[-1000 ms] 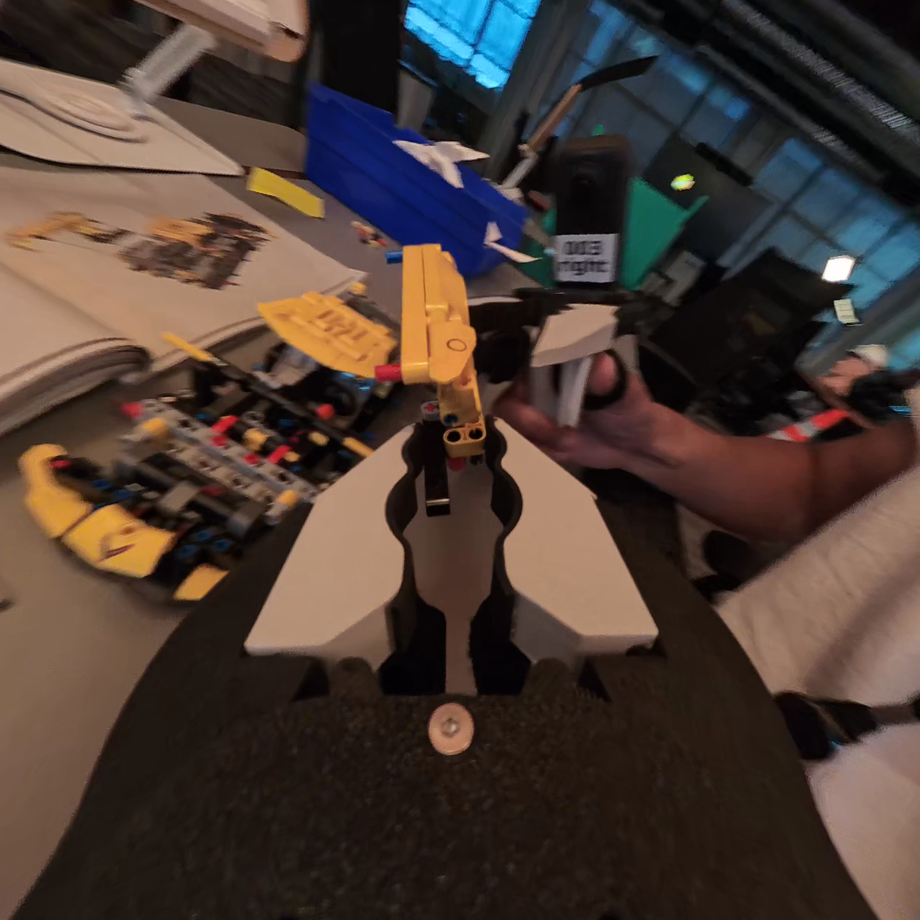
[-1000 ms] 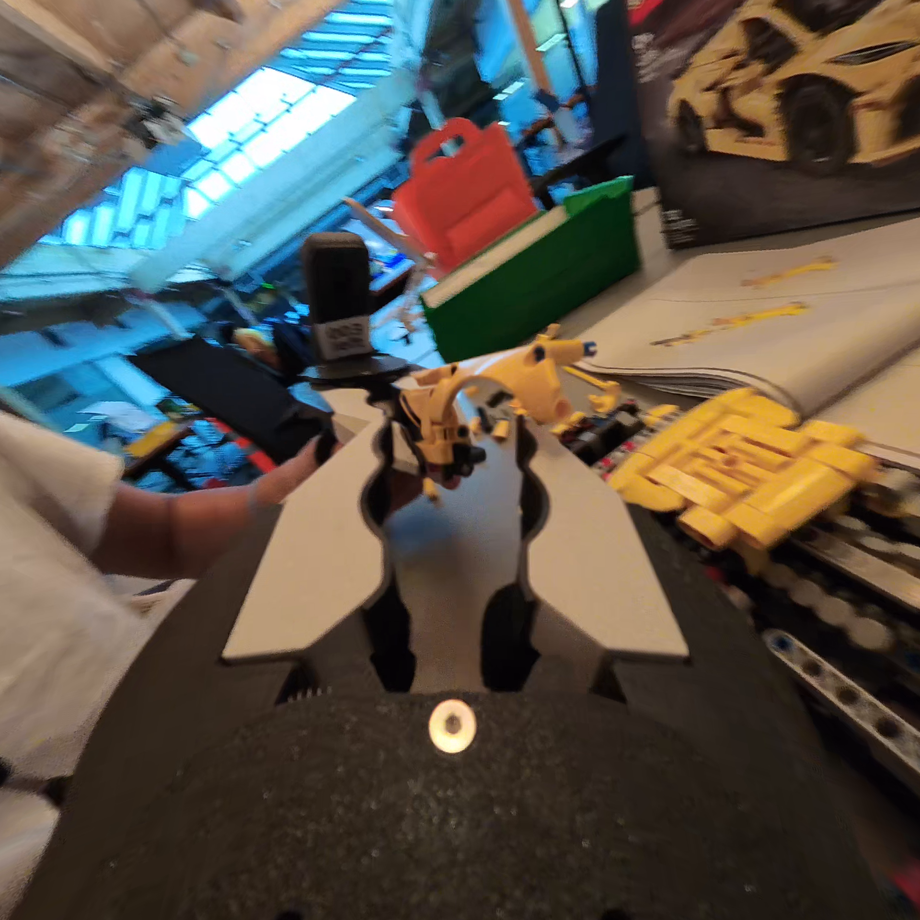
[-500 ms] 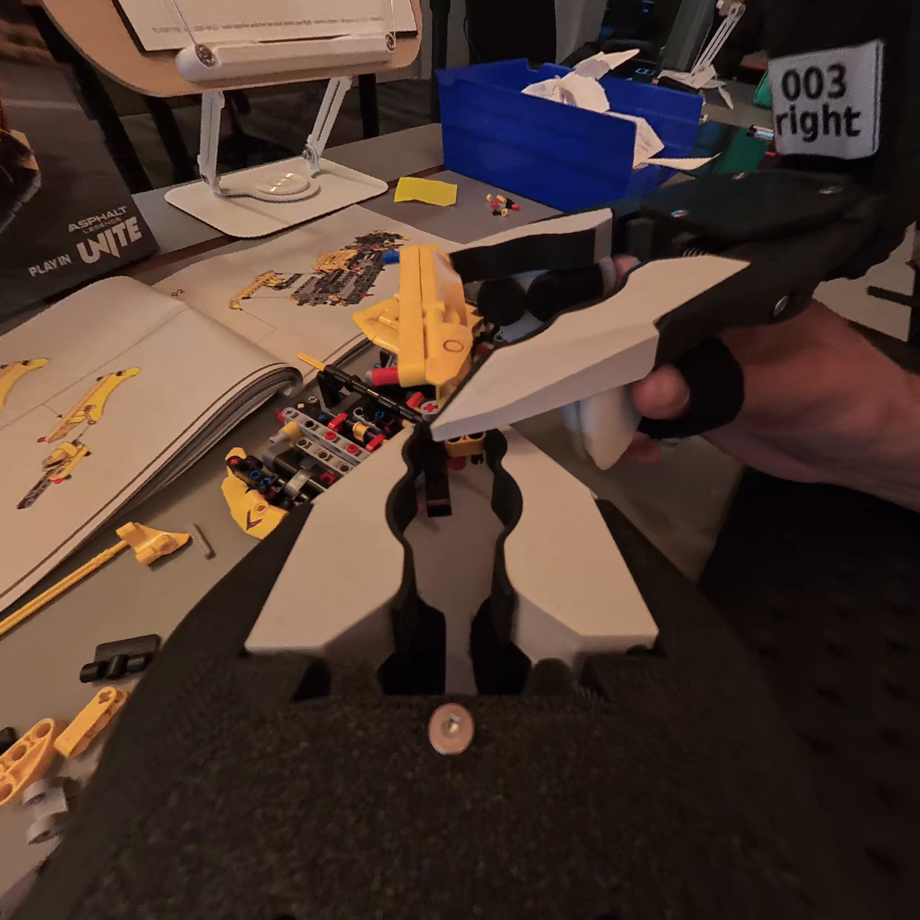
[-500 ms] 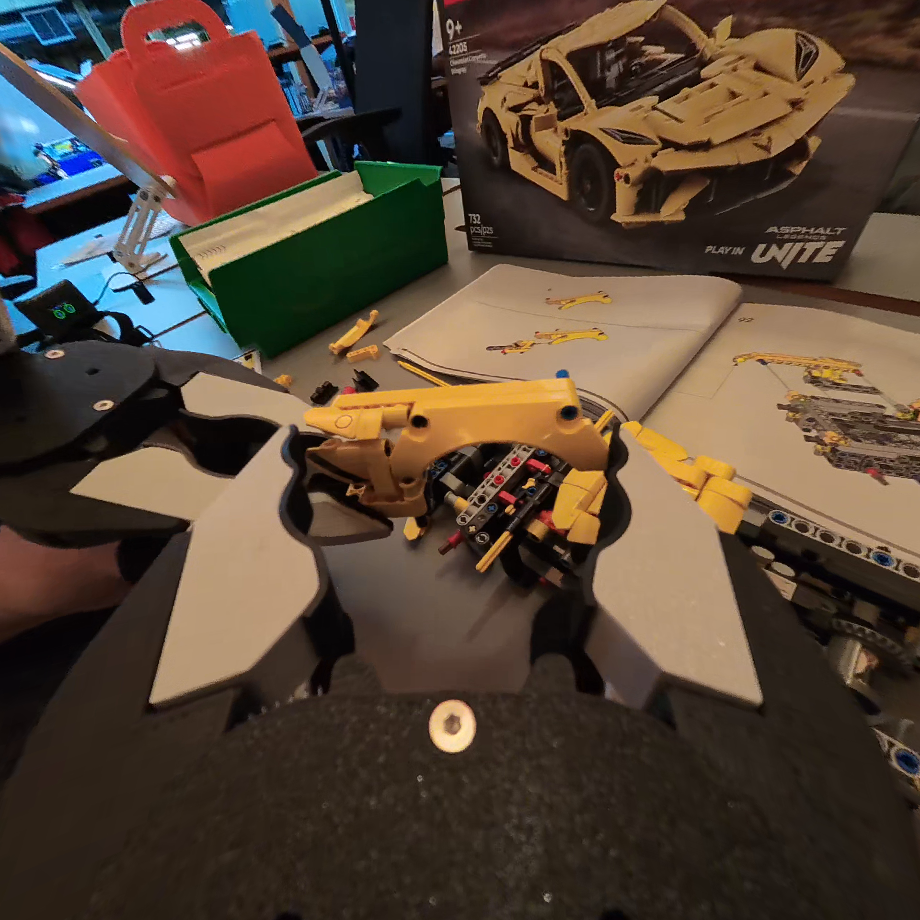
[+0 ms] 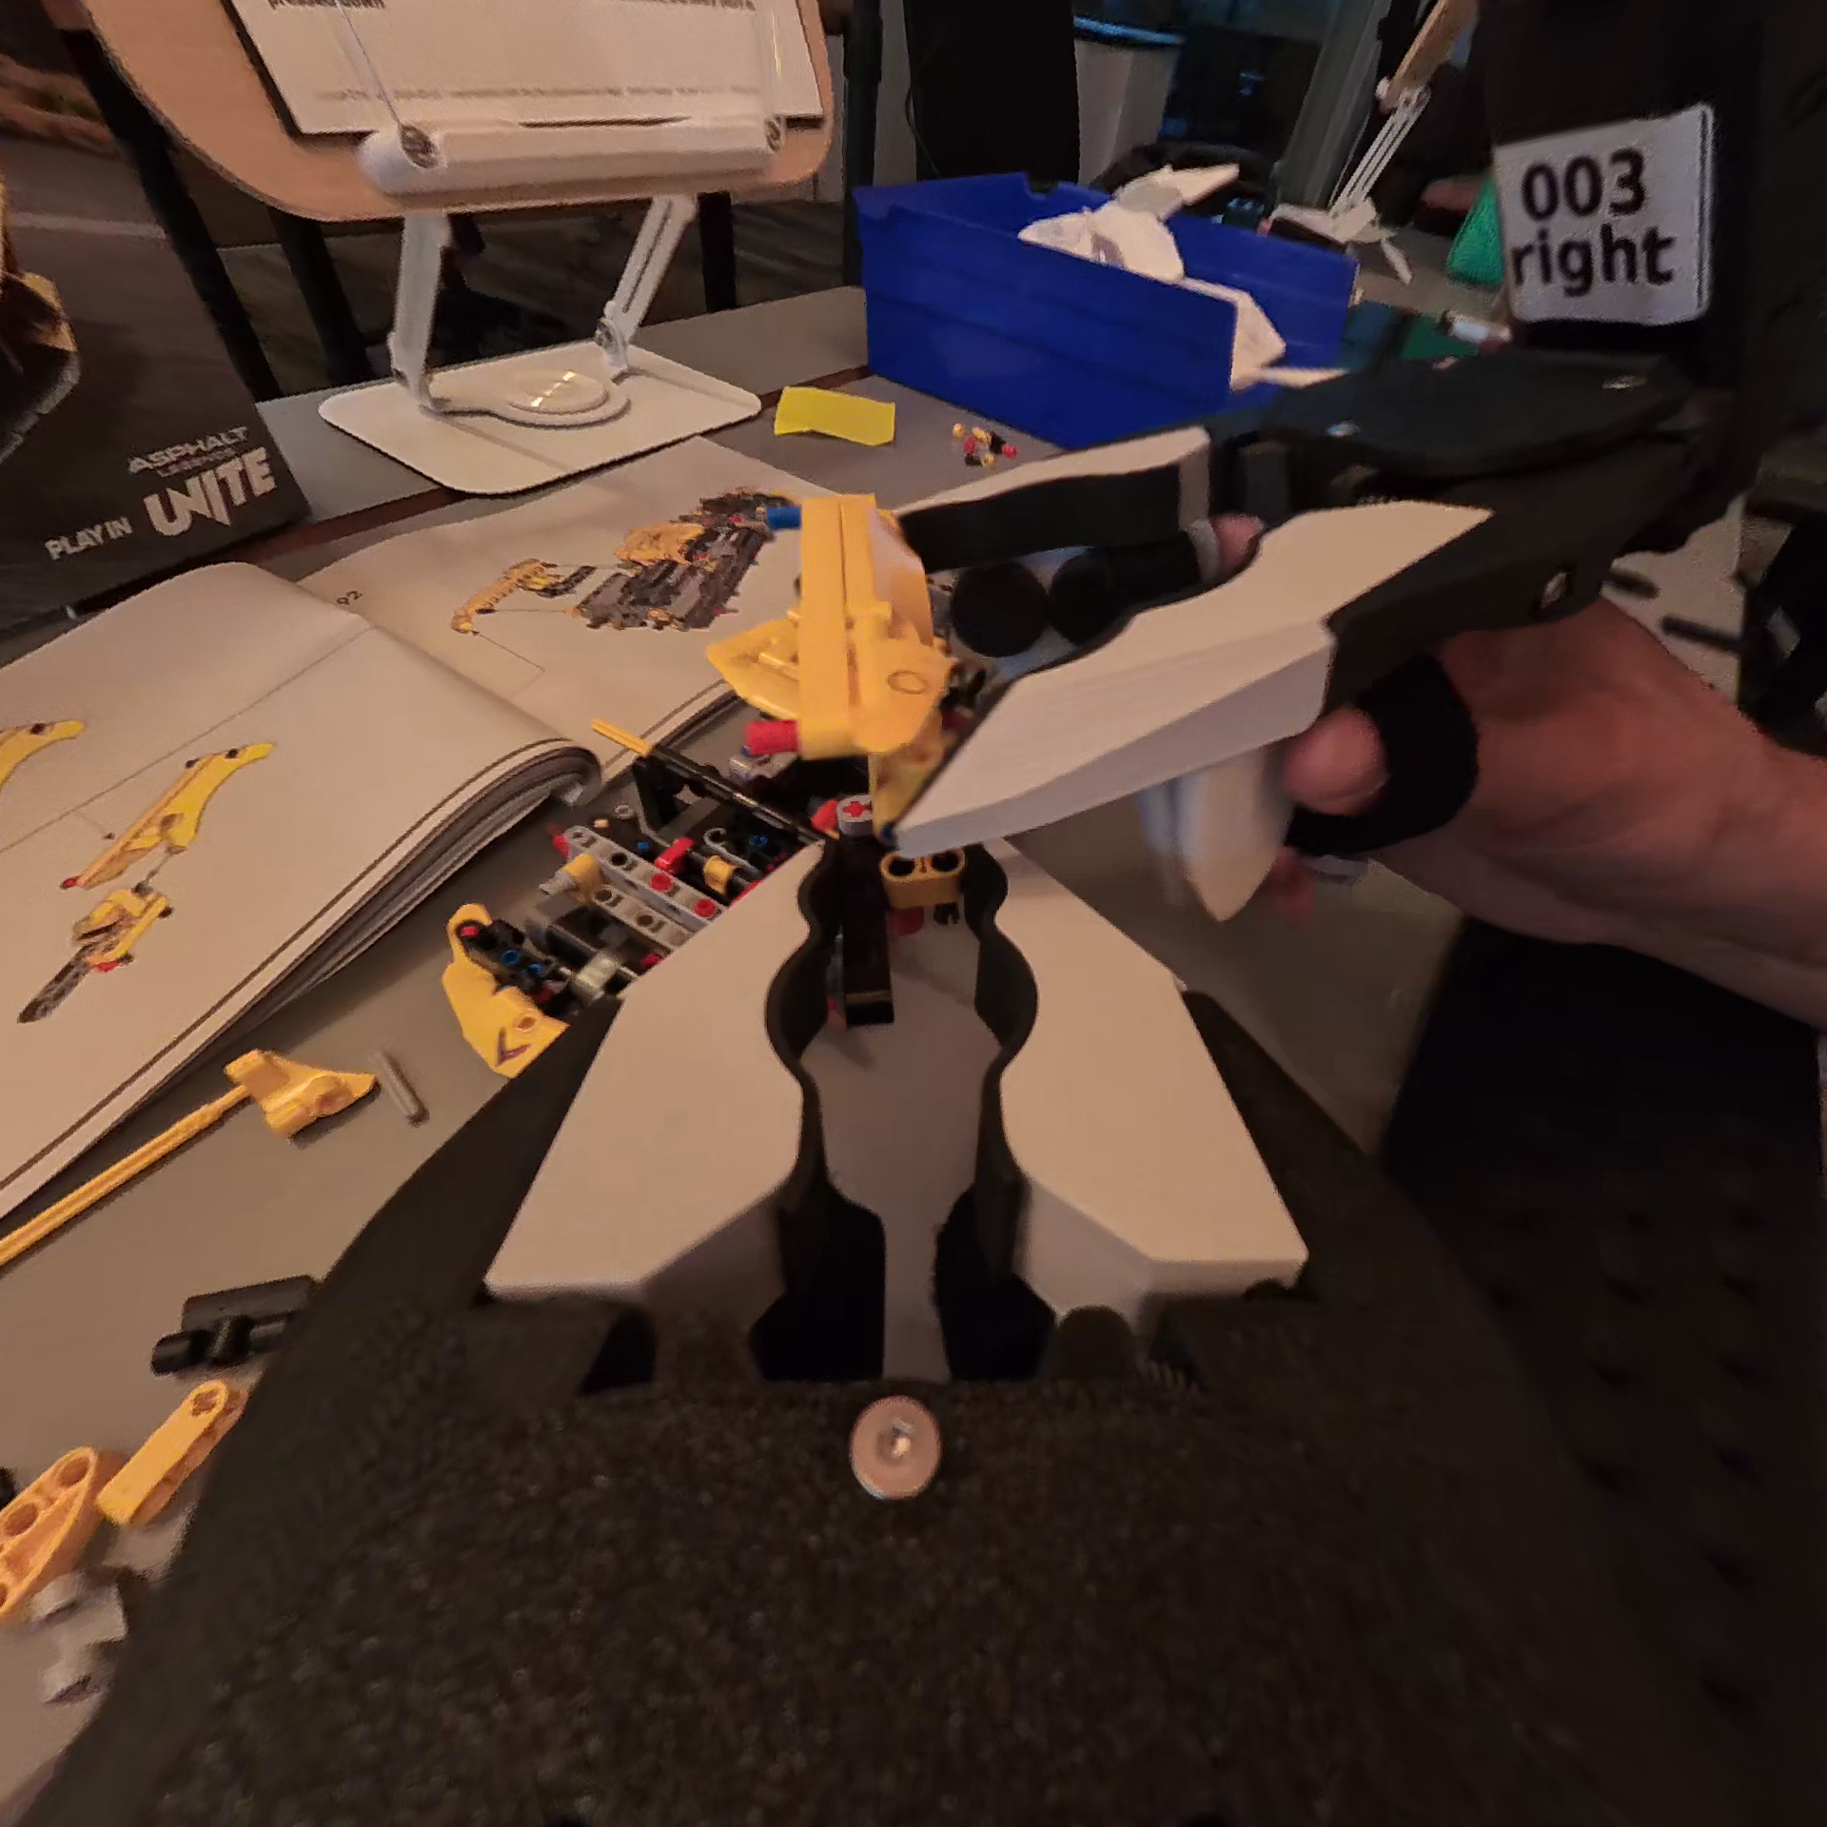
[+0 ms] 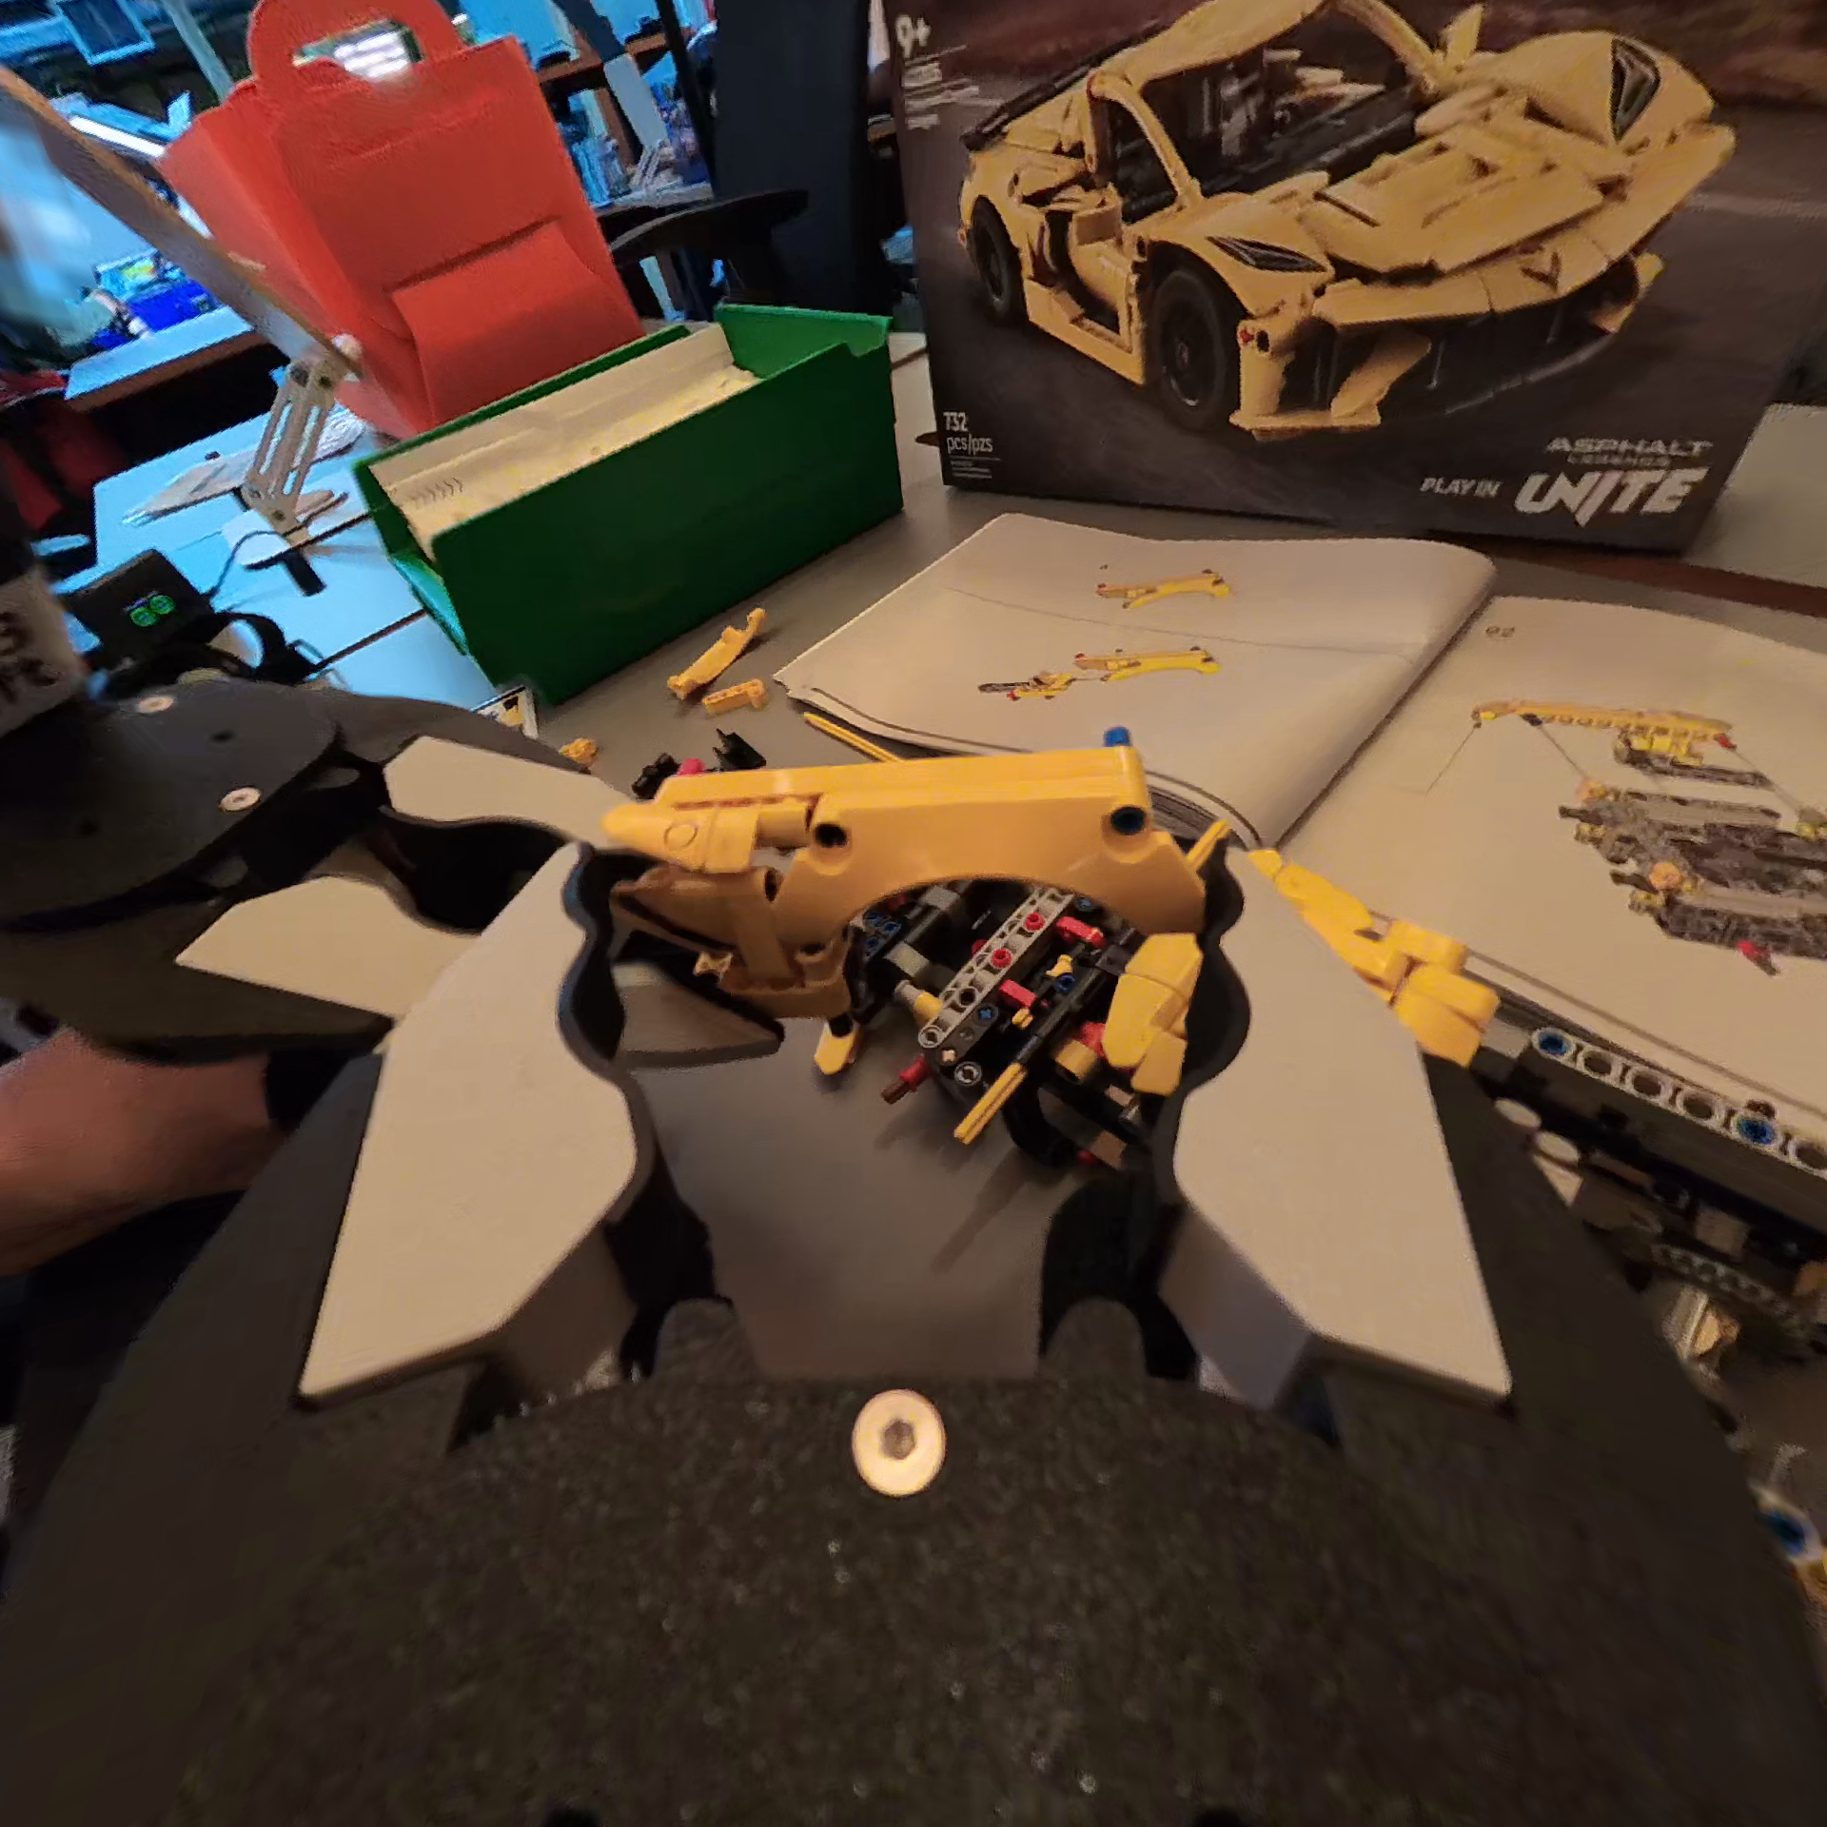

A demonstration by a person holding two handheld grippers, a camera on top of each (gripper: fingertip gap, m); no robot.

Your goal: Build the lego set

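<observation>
My left gripper (image 5: 905,865) is shut on the lower end of a yellow wheel-arch assembly (image 5: 860,643), with a black beam and a yellow connector between its fingers. The assembly is held in the air above the car chassis (image 5: 643,890) on the table. My right gripper (image 6: 905,870) stands wide, with the yellow arch (image 6: 939,821) spanning from one pad to the other, shut on it lengthwise. In the left wrist view the right gripper's fingers (image 5: 1087,732) come in from the right. In the right wrist view the left gripper's fingers (image 6: 475,781) hold the arch's left end.
An open instruction booklet (image 5: 297,791) lies left of the chassis, the set's box (image 6: 1335,247) stands behind. A green bin (image 6: 643,514), a red bag (image 6: 415,198), a blue bin (image 5: 1038,297) and a white stand (image 5: 534,395) ring the table. Loose yellow and black parts (image 5: 287,1087) lie at the left. Less than 4 cm separates the two grippers' tips.
One second ago both views were tilted and the right gripper was narrower, apart from the assembly. It has opened wide and come around the yellow arch. Little differs from half a second ago.
</observation>
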